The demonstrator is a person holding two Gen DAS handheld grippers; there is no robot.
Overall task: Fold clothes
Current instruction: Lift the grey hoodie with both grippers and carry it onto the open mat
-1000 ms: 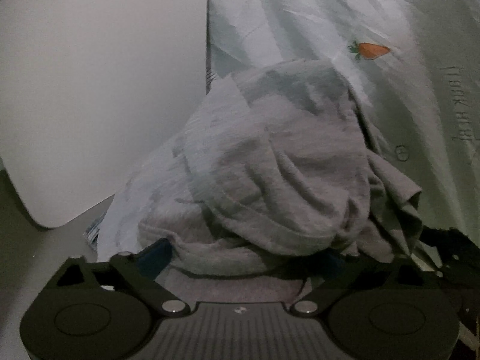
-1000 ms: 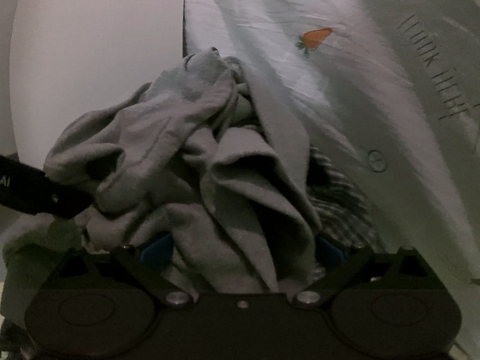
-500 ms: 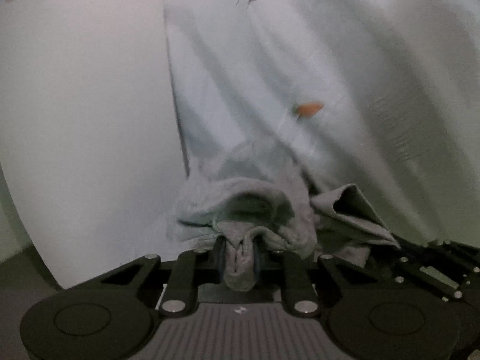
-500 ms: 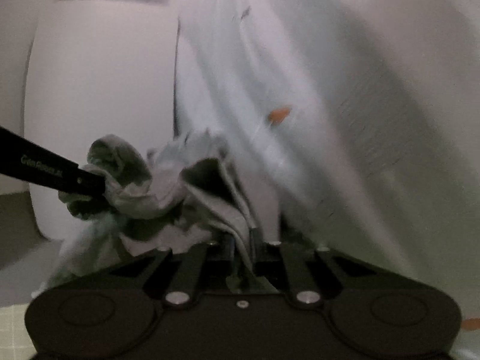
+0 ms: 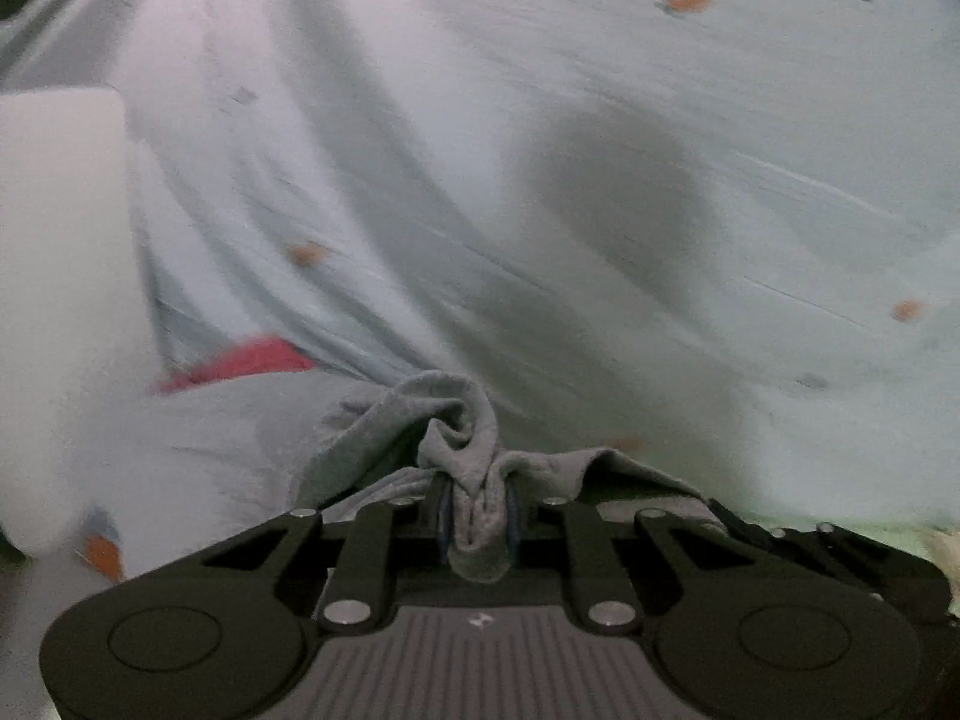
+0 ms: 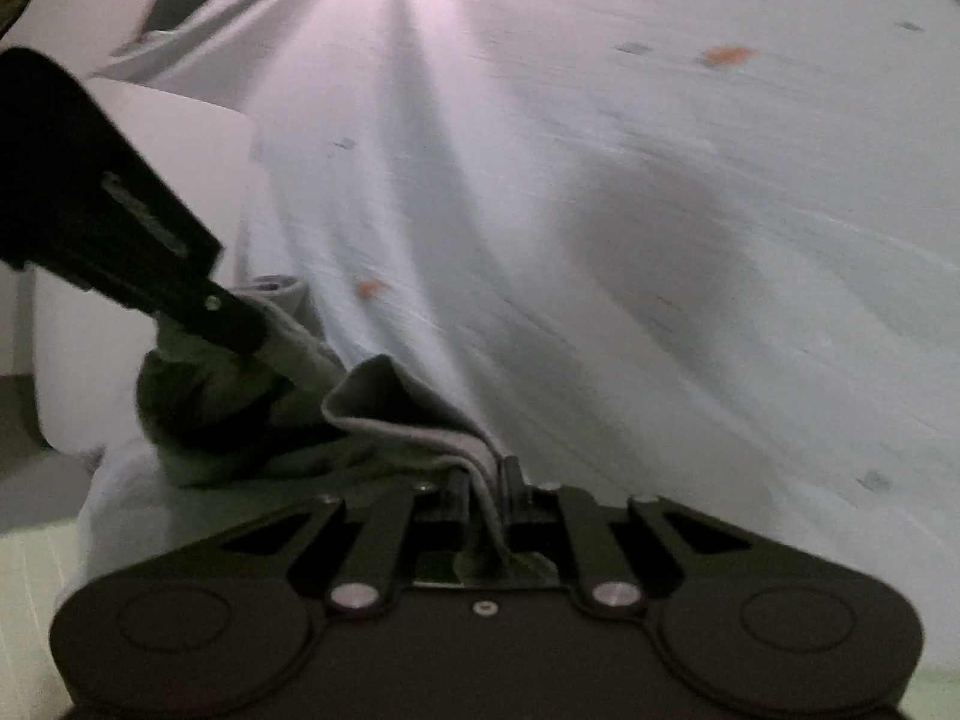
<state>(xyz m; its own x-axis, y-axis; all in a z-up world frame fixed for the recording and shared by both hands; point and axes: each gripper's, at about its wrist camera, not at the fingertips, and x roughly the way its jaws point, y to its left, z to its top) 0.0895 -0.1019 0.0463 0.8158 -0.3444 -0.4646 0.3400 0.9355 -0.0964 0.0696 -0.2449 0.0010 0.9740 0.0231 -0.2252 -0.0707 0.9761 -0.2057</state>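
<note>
- Left gripper [image 5: 478,507] clamped down on a bunched-up fold of the grey garment [image 5: 462,420], fabric squeezed tight between the pads and poking out the near side.
- Right gripper [image 6: 487,489] pinching a thin hemmed edge of the same grey garment [image 6: 384,414], jaws nearly touching with just the cloth in between.
- Both sets of jaws just been closing within the last second, ending up with grey cloth between them.
- From the right wrist view, garment strung from the right jaws off to the left, where the left gripper [image 6: 240,330] comes in as a dark bar gripping the other bunch.
- Garment up near both cameras, in front of a pale blue sheet [image 5: 600,210] with small orange carrot prints [image 5: 307,253], pretty blurry.
- White panel-ish thing [image 5: 60,300] over on the left, sheet draped right beside it.
- Bit of red fabric [image 5: 252,360] peeking out low on the left, between the white thing and the grey bunch. Can't tell what it is.
</note>
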